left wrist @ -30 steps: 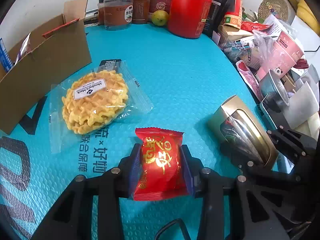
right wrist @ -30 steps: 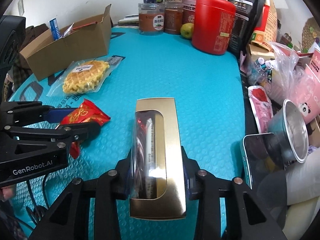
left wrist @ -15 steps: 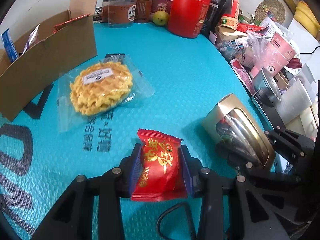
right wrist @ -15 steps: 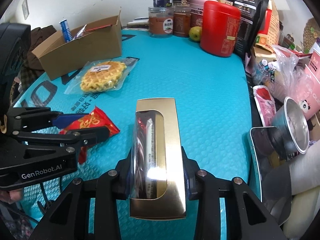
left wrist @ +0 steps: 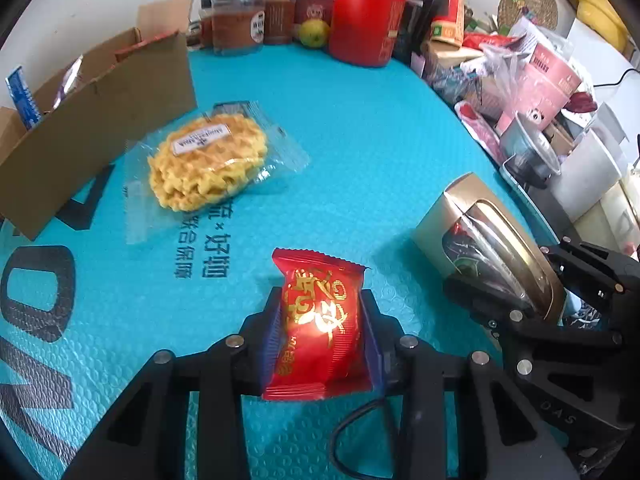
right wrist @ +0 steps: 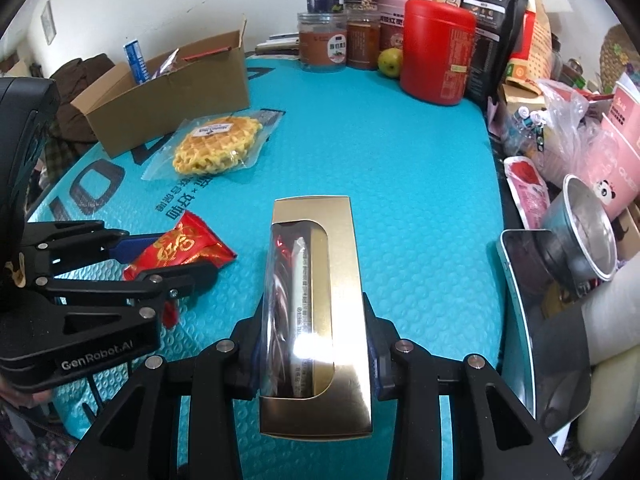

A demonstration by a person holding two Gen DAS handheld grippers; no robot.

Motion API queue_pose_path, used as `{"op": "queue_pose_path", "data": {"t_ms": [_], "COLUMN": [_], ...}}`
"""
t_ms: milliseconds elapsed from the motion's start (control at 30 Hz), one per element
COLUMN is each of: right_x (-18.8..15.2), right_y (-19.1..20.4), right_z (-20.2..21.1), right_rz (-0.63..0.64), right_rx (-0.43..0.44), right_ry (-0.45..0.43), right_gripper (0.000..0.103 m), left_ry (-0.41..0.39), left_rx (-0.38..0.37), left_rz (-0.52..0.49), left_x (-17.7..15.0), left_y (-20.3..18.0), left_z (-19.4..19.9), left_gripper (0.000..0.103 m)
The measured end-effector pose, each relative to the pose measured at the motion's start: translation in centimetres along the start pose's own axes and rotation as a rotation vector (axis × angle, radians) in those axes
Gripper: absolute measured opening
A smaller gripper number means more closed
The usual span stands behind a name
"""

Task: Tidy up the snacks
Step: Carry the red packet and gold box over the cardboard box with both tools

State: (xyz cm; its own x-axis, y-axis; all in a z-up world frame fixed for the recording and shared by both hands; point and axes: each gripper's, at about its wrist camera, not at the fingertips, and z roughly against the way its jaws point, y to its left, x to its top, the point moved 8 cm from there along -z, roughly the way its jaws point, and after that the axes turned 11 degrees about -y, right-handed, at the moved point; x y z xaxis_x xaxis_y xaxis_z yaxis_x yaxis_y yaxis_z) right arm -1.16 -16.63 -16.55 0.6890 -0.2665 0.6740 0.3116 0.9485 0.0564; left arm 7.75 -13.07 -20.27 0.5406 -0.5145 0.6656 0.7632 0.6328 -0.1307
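Note:
My left gripper (left wrist: 320, 328) is shut on a red snack packet (left wrist: 320, 320) with gold writing and holds it above the teal mat. It also shows in the right wrist view (right wrist: 180, 248). My right gripper (right wrist: 314, 344) is shut on a gold box (right wrist: 316, 304) with a clear window, also seen in the left wrist view (left wrist: 492, 240). A wrapped waffle (left wrist: 208, 172) lies on the mat near an open cardboard box (left wrist: 92, 120) holding several snacks at the left.
A red canister (right wrist: 436, 56), jars (right wrist: 322, 42), a green fruit (right wrist: 390, 62) and bags stand at the back. A metal cup (right wrist: 584, 228), a phone (right wrist: 532, 304), pink packets and clutter crowd the right edge of the mat (right wrist: 380, 152).
Both grippers have risen and pulled back with their loads, so the waffle and cardboard box look farther away. Both grips are unchanged.

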Motion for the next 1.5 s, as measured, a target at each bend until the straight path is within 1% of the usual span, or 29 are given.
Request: {"op": "queue_pose_path", "data": {"t_ms": [133,467,700,933,1067,1267,1433,1500], "right_x": [0.5,2.3,4.0,6.0,7.4,10.2,12.8,13.8], "right_y": [0.4,3.3,6.2,9.5,11.1,13.2,14.0,14.1], "right_z": [0.5,1.6,2.4,3.5,4.1,5.3,6.5,6.8], "right_rz": [0.024,0.098,0.153,0.219,0.268,0.316,0.342,0.354], "right_rx": [0.011,0.106,0.182,0.268,0.300,0.356,0.384,0.381], "right_ry": [-0.018,-0.059,-0.105,-0.160,-0.196,-0.253,-0.299,-0.318], "right_gripper": [0.038,0.038,0.038,0.038,0.038,0.038,0.038,0.038], "left_ry": [-0.036,-0.117,-0.184,-0.255,-0.295,-0.374,-0.417,-0.433], "left_rx": [-0.021,-0.006,0.043,0.118,0.152,0.195,0.199,0.200], "left_rz": [0.012,0.050,0.094,0.144,0.161,0.151,0.143,0.136], "left_x": [0.5,1.4,1.9,2.2,2.7,4.5,6.4,7.2], "left_y": [0.0,1.1,3.1,5.4,6.6,7.9,8.7,8.9], "left_z": [1.4,4.5,7.5,10.8,12.5,15.4,16.6,17.0], "left_gripper": [0.035,0.035,0.035,0.035,0.035,0.035,0.035,0.035]}}
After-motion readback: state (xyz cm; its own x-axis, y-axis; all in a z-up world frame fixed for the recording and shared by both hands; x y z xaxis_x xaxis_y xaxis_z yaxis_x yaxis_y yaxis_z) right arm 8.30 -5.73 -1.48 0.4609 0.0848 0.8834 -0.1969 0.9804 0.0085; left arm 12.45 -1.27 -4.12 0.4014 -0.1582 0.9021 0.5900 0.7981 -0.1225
